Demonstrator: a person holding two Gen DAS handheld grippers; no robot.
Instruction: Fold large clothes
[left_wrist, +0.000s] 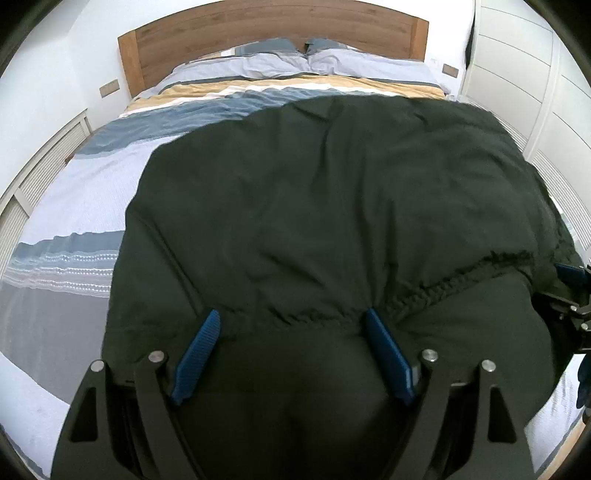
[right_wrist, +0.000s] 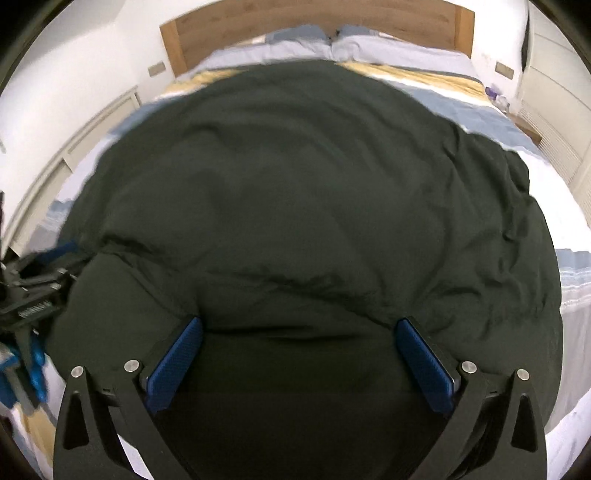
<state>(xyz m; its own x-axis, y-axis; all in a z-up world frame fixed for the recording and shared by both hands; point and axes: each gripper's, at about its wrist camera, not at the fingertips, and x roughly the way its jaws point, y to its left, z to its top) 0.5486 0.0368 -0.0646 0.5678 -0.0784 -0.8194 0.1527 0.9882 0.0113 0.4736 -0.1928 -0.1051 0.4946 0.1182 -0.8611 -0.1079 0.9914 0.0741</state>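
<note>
A large dark green fabric garment (left_wrist: 332, 206) lies spread over the striped bed (left_wrist: 74, 206). Its gathered near edge passes between the spread blue pads of the left tool (left_wrist: 291, 325) and right tool (right_wrist: 299, 328), both released.

No text, label or number can be read anywhere.
</note>
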